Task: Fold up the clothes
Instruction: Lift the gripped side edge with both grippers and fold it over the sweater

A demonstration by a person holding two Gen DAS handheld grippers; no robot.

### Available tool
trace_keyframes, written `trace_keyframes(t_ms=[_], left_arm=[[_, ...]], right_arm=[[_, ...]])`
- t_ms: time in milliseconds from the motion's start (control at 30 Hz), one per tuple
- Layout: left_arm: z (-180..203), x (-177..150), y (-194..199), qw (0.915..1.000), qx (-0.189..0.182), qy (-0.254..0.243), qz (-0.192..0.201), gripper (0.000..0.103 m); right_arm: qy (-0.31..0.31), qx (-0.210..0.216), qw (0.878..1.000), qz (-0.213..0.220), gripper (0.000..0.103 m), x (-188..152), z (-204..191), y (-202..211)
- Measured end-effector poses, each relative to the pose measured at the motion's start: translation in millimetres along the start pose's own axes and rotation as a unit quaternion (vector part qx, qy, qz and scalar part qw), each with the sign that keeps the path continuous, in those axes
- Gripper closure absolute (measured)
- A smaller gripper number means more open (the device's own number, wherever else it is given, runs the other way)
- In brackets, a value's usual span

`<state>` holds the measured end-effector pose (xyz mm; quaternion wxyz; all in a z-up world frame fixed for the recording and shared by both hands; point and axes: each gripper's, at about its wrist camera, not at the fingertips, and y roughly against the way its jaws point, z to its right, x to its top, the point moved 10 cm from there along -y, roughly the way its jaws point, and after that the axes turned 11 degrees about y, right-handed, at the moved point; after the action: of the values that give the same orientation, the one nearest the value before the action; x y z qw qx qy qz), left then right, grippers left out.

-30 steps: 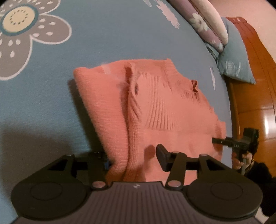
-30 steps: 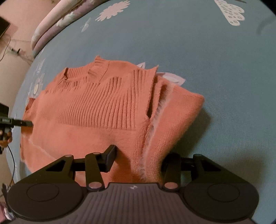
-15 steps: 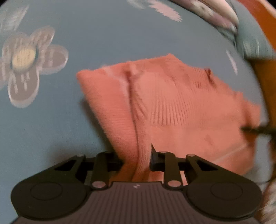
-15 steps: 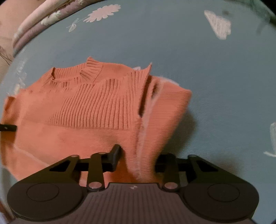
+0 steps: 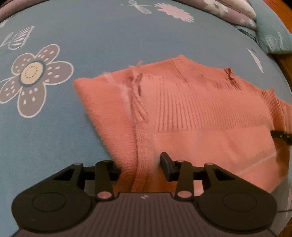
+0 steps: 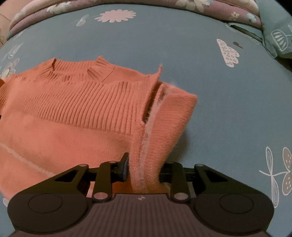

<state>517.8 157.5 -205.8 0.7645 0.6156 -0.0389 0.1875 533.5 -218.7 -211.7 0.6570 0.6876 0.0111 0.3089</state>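
Note:
An orange knit sweater lies front up on the blue flowered bedsheet, with both sides folded inward. In the left wrist view my left gripper holds the sweater's left folded edge; cloth fills most of the gap and its jaws are opening slightly. In the right wrist view the sweater spreads to the left, and my right gripper pinches the right folded edge, its jaws closing on the bunched knit. The tip of the right gripper shows at the left wrist view's right border.
A folded floral quilt and a teal pillow lie along the far edge of the bed. A wooden bed frame borders the right side. Bare sheet surrounds the sweater.
Both grippers' jaws have narrowed onto the sweater's folded side edges. Both hands have risen a little and tipped further down, so more of the bed beyond the sweater shows.

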Motion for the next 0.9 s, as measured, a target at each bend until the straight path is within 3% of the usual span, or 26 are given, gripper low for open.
trace_keyframes(t_ms=[100, 433, 900], left_arm=[[8.6, 0.3, 7.5, 0.9997, 0.021, -0.013, 0.009, 0.08], [43.0, -3.4, 32.3, 0.9933, 0.07, -0.082, 0.042, 0.084], [99.1, -2.6, 76.2, 0.9855, 0.05, -0.156, 0.045, 0.086]], right_arm=[[0.011, -0.012, 1.0, 0.011, 0.078, -0.8, 0.4, 12.0], [-0.002, -0.019, 0.999, 0.034, 0.081, 7.6, -9.6, 44.0], [0.026, 0.03, 0.997, 0.062, 0.084, 4.2, -30.5, 117.7]])
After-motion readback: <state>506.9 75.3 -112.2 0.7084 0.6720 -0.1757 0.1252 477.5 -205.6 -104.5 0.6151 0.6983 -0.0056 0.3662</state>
